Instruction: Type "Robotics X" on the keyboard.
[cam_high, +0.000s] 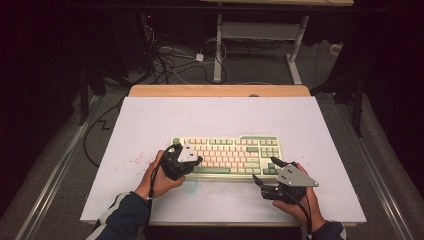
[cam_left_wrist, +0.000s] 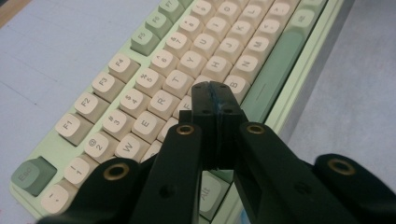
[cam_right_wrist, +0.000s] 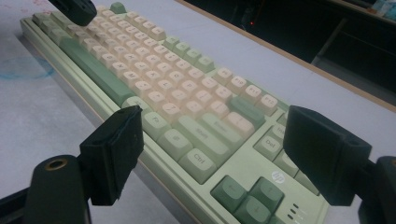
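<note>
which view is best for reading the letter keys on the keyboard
The left gripper view: the keyboard sits close, with legends like R, T and Y sharp. The right gripper view shows the keyboard at a slant, most legends blurred. The high view shows the whole keyboard, too small to read.

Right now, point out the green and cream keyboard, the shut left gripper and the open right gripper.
green and cream keyboard (cam_high: 235, 150), high view, middle keys.
left gripper (cam_left_wrist: 215, 93), left gripper view, closed tips.
right gripper (cam_right_wrist: 212, 140), right gripper view, gap midway between tips.
</note>
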